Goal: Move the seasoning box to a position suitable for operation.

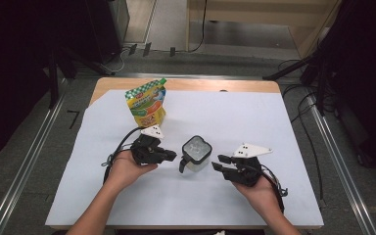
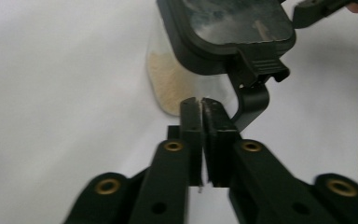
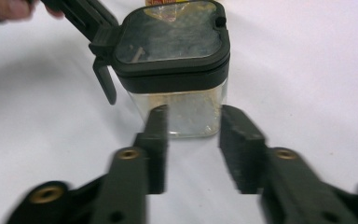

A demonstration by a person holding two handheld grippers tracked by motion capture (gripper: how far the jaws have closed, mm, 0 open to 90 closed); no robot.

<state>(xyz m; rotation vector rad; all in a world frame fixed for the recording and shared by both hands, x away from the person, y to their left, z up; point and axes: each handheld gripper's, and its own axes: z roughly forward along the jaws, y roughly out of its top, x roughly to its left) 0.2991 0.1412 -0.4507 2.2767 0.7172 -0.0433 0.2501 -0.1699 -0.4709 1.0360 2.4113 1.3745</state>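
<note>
A clear square container (image 1: 196, 152) with a black lid and a hanging side clasp (image 1: 182, 165) stands mid-table; pale grains lie inside it (image 2: 165, 79). My left gripper (image 1: 169, 156) is just left of it, its jaws pressed together (image 2: 201, 105) with nothing between them, tips close to the clasp (image 2: 251, 100). My right gripper (image 1: 218, 164) sits just right of the container, jaws parted (image 3: 193, 121). The container (image 3: 177, 51) stands right beyond its tips, and neither pad presses on it.
A colourful snack pouch (image 1: 147, 104) stands upright at the back left of the white sheet (image 1: 254, 117) that covers the wooden table. Metal rails run along the floor on both sides.
</note>
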